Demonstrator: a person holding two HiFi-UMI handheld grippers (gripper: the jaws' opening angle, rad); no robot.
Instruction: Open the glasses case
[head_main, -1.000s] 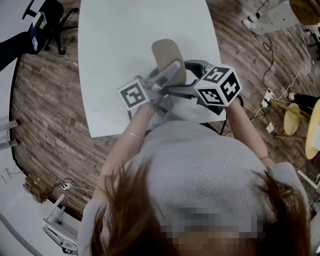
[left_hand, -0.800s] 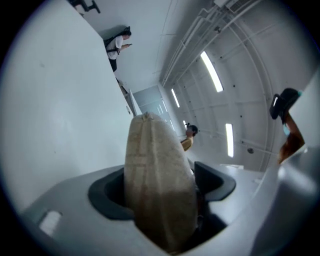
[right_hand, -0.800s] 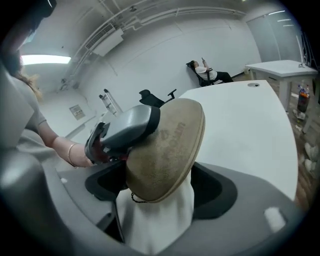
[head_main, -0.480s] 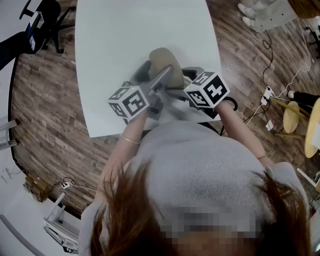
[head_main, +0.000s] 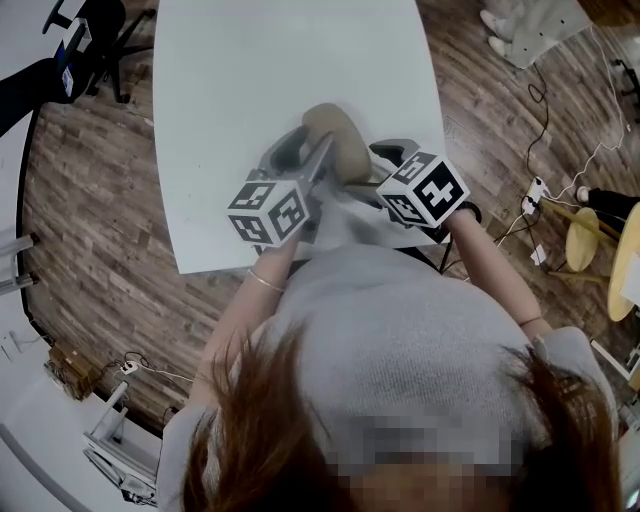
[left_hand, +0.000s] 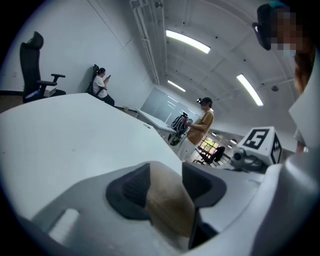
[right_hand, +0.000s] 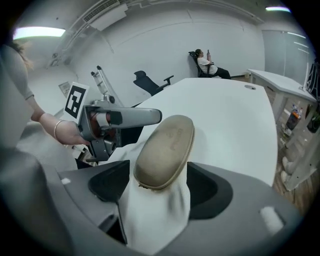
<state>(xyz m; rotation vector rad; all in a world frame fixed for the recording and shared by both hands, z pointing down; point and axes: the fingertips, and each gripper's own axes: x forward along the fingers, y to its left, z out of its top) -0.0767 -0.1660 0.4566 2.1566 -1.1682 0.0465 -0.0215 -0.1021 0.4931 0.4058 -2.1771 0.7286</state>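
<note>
A tan oval glasses case (head_main: 336, 138) lies shut on the white table (head_main: 250, 80), near its front edge. My left gripper (head_main: 305, 160) reaches in from the left. Its jaws are closing, and the case's end (left_hand: 167, 200) sits wedged between both dark pads (left_hand: 131, 192). My right gripper (head_main: 385, 165) comes from the right and tilts down at the case (right_hand: 165, 150). These jaws are also closing, with the case's near end between them and a gap on each side. The left gripper's long grey finger (right_hand: 132, 116) lies along the case's far left side.
The table's front edge is right under both grippers. A black office chair (head_main: 95, 40) stands at the table's far left corner. Cables and a round stool (head_main: 585, 235) are on the wood floor to the right. People sit and stand far off in the room.
Both grippers have sunk toward the table. The left gripper has rolled and its jaws have closed round the case. The right gripper's cube has moved slightly nearer and lower.
</note>
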